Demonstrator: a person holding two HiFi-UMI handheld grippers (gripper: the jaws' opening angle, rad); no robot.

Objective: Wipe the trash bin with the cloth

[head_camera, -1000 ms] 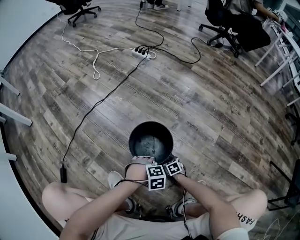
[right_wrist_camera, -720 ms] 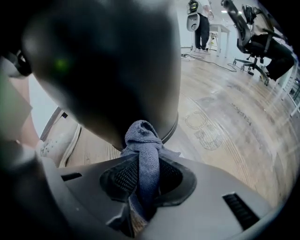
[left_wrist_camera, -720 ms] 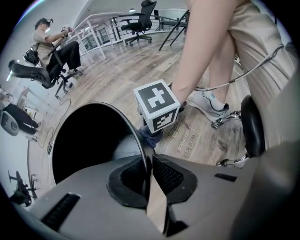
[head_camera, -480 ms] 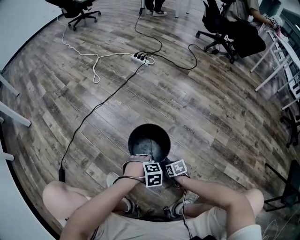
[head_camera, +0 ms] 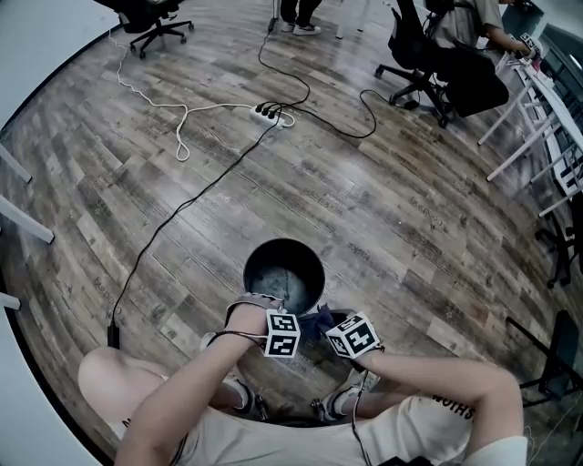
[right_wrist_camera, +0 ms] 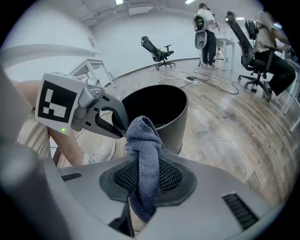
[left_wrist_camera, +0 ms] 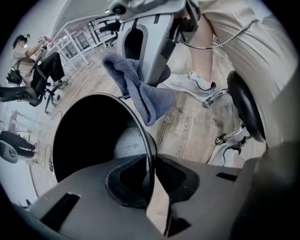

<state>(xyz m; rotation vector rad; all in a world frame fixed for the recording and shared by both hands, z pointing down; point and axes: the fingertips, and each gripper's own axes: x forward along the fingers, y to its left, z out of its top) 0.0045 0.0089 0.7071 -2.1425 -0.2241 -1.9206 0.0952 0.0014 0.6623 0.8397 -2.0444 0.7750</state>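
A round black trash bin point(head_camera: 284, 273) stands open on the wood floor, just in front of my knees. My left gripper point(head_camera: 271, 308) points straight down at its near rim. In the left gripper view the thin rim point(left_wrist_camera: 151, 149) runs between the pads of the left gripper point(left_wrist_camera: 151, 176); the jaws have just been closing, and a small gap still shows beside the rim. My right gripper point(head_camera: 330, 324) is lifted to the right of the bin, shut on a blue-grey cloth point(right_wrist_camera: 143, 136) that hangs folded from it point(right_wrist_camera: 145, 174). The cloth point(left_wrist_camera: 140, 86) dangles by the bin's outer wall.
A power strip point(head_camera: 269, 111) with white and black cables lies on the floor beyond the bin. Office chairs point(head_camera: 150, 14) stand at the back, and a seated person point(head_camera: 465, 55) is at the back right by white desks. My shoes point(left_wrist_camera: 192, 82) and a stool's castors point(left_wrist_camera: 220, 140) are close behind the bin.
The right gripper has risen and moved right, away from the bin's near rim, carrying the cloth. The left gripper has shifted slightly left along the rim.
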